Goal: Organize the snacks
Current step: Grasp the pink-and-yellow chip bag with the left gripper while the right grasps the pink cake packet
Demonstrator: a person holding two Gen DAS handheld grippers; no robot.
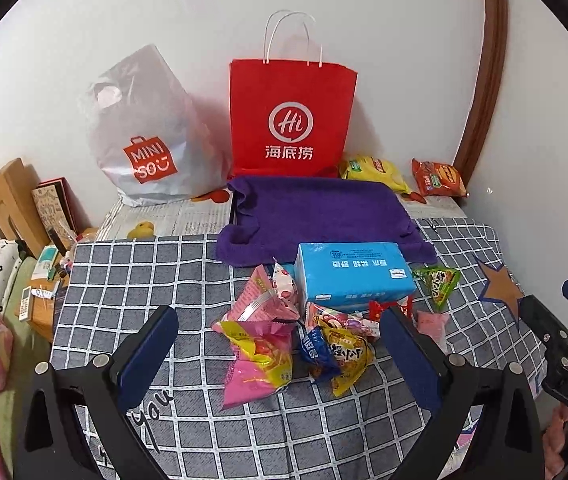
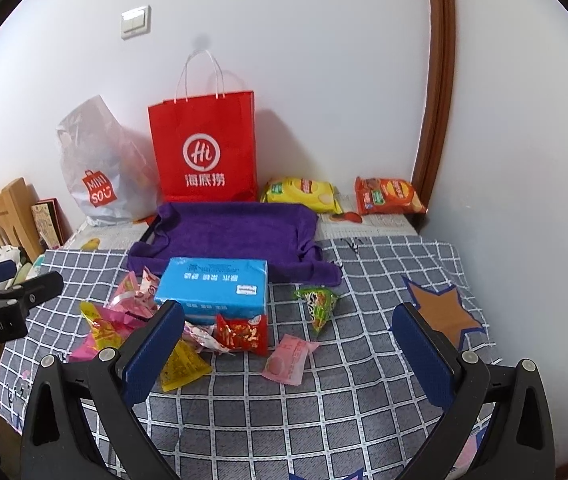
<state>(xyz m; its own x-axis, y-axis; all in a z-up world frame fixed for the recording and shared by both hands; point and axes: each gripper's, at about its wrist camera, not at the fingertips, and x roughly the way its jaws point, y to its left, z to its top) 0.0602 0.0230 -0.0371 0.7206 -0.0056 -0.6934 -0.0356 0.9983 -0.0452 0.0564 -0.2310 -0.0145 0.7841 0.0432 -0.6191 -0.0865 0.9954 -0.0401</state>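
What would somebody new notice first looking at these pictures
The red paper bag standing upright against the white wall catches the eye first, with a purple towel spread in front of it. Nearer, a blue tissue pack sits on the checked cloth amid a scatter of bright snack packets, both grippers open over them.
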